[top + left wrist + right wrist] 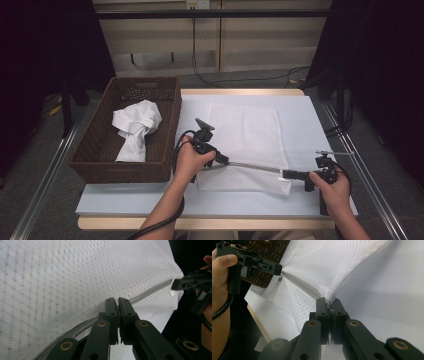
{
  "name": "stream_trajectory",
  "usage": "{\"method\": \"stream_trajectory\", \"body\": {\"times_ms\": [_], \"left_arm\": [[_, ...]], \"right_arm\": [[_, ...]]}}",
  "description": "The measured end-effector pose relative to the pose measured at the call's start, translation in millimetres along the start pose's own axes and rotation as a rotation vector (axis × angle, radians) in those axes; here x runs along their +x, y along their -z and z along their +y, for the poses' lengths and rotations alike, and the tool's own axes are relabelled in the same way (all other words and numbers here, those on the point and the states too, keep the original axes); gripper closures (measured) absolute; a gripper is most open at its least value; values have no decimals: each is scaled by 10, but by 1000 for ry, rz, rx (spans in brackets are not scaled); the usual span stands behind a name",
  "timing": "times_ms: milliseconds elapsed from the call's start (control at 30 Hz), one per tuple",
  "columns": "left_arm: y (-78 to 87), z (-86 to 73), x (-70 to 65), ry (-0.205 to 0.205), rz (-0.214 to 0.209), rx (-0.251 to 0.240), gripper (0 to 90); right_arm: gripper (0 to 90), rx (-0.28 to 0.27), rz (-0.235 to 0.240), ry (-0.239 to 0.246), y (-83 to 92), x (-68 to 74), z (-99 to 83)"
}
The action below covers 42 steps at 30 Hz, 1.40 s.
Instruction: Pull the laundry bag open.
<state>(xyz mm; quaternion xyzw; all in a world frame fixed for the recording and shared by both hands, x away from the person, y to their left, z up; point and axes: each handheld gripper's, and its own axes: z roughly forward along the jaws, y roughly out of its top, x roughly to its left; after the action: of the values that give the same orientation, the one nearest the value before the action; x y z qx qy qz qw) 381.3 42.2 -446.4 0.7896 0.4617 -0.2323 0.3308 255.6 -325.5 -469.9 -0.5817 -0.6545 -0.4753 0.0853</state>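
**Both grippers pinch the zip edge of a limp mesh bag**

Left gripper (118, 301) first: jaws pressed together on the zipper (150, 291), pinching the grey tape where it meets the mesh. The right gripper (328, 301) does the same at the other end, jaws clamped on the bag's corner. Between them the zip line runs taut, lifted just off the table (300, 125).

The bag (245, 135) itself is white mesh, lying flat across the middle of the table, its near edge raised by the two grips. It looks light and floppy; the mesh sags and will likely drape wherever it isn't held. The zip tape is probably the firmest hold, stiffer than the open weave, which could snag or stretch.

Further left, a wicker basket (167, 120) holds a crumpled white cloth (135, 127).
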Motion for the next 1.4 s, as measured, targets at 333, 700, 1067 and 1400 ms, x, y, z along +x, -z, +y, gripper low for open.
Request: {"method": "stream_trajectory", "body": {"times_ms": [333, 700, 1067, 1400], "left_arm": [[5, -9, 17, 2, 12, -2, 871], [30, -20, 12, 7, 28, -7, 871], [67, -23, 16, 7, 61, -7, 871], [88, -34, 17, 20, 49, -15, 871]], "right_arm": [[877, -6, 6, -8, 19, -25, 8], [877, -11, -4, -9, 63, -58, 9], [877, -1, -12, -4, 59, -46, 14], [877, -3, -12, -9, 81, -65, 7]]}}
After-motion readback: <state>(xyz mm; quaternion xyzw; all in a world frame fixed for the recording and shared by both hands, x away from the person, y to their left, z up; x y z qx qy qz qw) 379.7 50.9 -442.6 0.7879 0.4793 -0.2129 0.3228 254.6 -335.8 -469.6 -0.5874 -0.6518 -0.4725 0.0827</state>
